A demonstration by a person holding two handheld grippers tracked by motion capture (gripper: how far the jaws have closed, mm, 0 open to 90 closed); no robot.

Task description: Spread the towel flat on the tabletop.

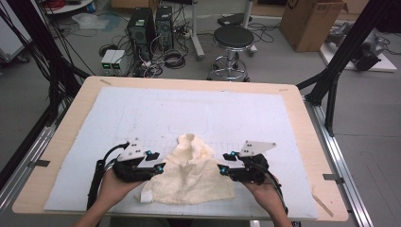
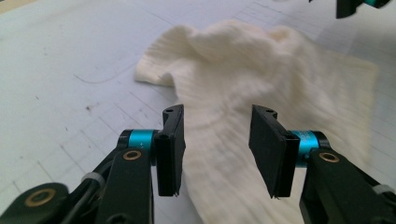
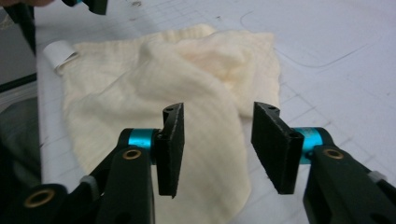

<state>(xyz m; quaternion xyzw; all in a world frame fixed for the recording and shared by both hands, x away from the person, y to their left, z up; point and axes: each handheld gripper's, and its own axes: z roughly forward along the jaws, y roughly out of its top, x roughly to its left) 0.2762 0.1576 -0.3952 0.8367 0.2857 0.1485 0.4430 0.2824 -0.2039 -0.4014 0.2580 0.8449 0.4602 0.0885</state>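
**Both jaws released beside cream cloth**

Cream cloth [image 1: 189,175] lies crumpled on the white mat [image 1: 189,113], near the front edge of the table [image 1: 302,123], between the 2 hands. Its far part is bunched up into a raised fold; the near part lies flatter. A small white tag [image 3: 60,53] curls at 1 corner.

Left hand-held gripper [image 1: 156,165] sits at the cloth's left edge, held by the left hand [image 1: 111,187], pointing toward the cloth. In the left gripper view [image 2: 217,149] its jaws stand apart, nothing pinched; cloth lies below and beyond them, not touching the pads.

Right hand-held gripper [image 1: 223,169] sits at the cloth's right edge, held by the right hand [image 1: 265,191], pointing left at the cloth. In the right gripper view [image 3: 217,149] the jaws are likewise released, a gap between the pads, cloth under them, no grip.

Grippers face each other across the cloth, well apart.
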